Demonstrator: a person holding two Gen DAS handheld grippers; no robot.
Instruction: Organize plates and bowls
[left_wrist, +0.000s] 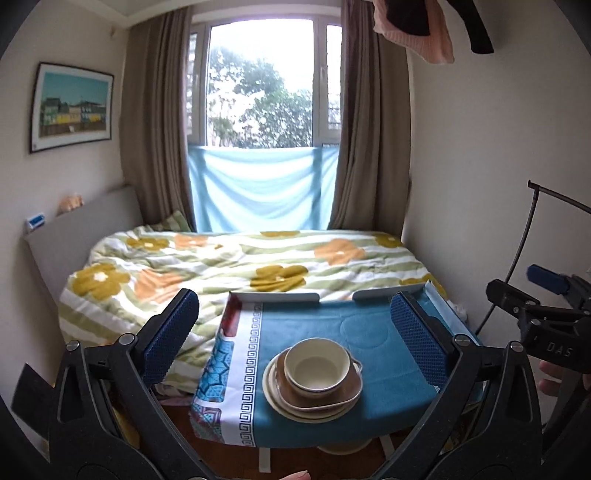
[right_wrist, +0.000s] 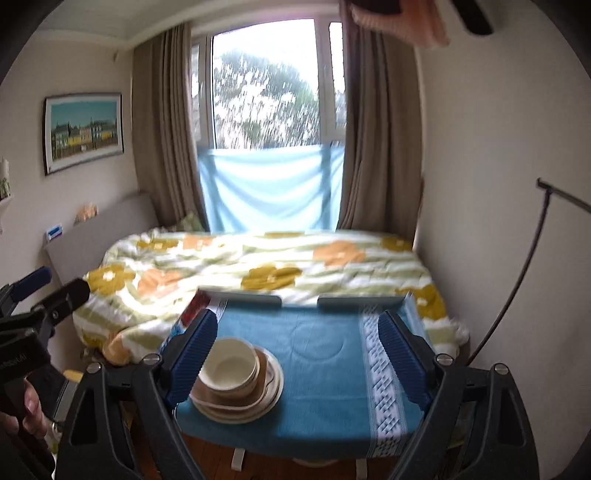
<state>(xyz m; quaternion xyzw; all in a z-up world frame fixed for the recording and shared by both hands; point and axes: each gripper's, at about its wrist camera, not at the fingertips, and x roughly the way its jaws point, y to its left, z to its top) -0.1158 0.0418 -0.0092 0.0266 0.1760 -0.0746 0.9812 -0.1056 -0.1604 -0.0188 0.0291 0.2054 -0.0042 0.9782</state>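
Note:
A stack of dishes sits near the front of the small table (left_wrist: 373, 325). It has a cream bowl (left_wrist: 317, 365) on top, a brown dish (left_wrist: 349, 393) under it and cream plates (left_wrist: 277, 400) at the bottom. My left gripper (left_wrist: 293, 299) hangs open above and in front of the stack, with nothing between its blue pads. My right gripper (right_wrist: 298, 317) is open too, and the bowl (right_wrist: 231, 363) and plates (right_wrist: 271, 393) lie low beside its left finger, apart from it. Each gripper shows at the edge of the other's view.
A blue patterned cloth (right_wrist: 325, 387) covers the table, which has low rails at its back edge. Behind it is a bed with a flowered quilt (left_wrist: 229, 266), then curtains and a window. A thin black stand (right_wrist: 517, 280) leans by the right wall. Clothes (left_wrist: 417, 33) hang overhead.

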